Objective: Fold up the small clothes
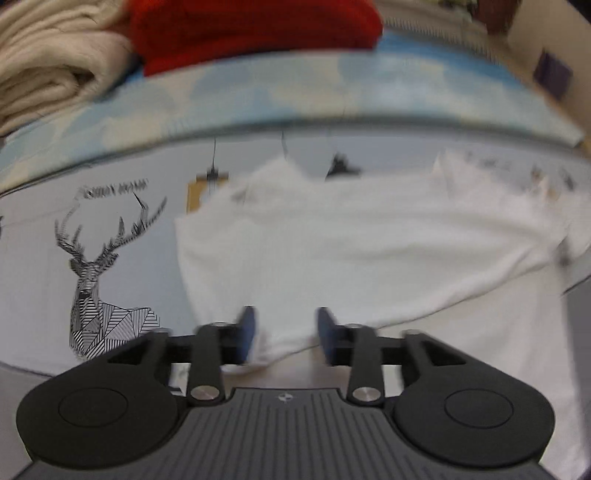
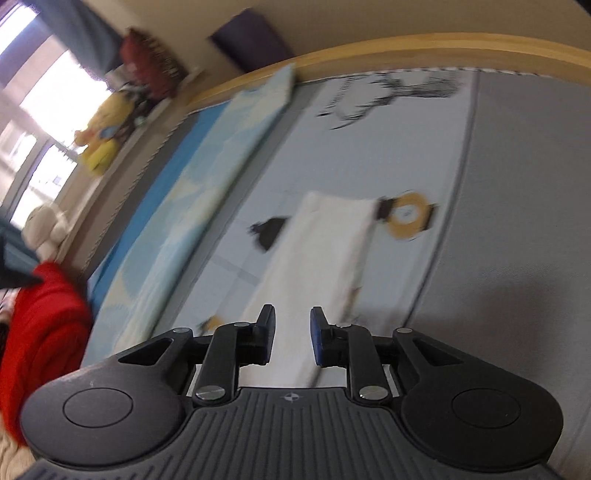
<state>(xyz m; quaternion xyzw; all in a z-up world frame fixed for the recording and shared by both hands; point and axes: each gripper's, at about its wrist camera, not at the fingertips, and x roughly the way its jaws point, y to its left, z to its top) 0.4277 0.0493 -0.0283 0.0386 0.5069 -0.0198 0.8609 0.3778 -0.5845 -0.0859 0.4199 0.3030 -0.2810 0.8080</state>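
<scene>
Red garment [image 1: 255, 33] and cream knits [image 1: 48, 70] piled beyond blue pad [image 1: 295, 92], far side of grey mat [image 1: 140, 266] with deer print [image 1: 99, 273]. Yellow toy [image 2: 99, 136] near window. White cloth [image 1: 351, 251] spread on mat, partly folded, nothing over it. Left gripper [image 1: 284, 332] above near edge of cloth, jaws moderately apart, gripping nothing. Right gripper [image 2: 292, 332] over narrow cloth strip, jaws narrowly apart, empty.
</scene>
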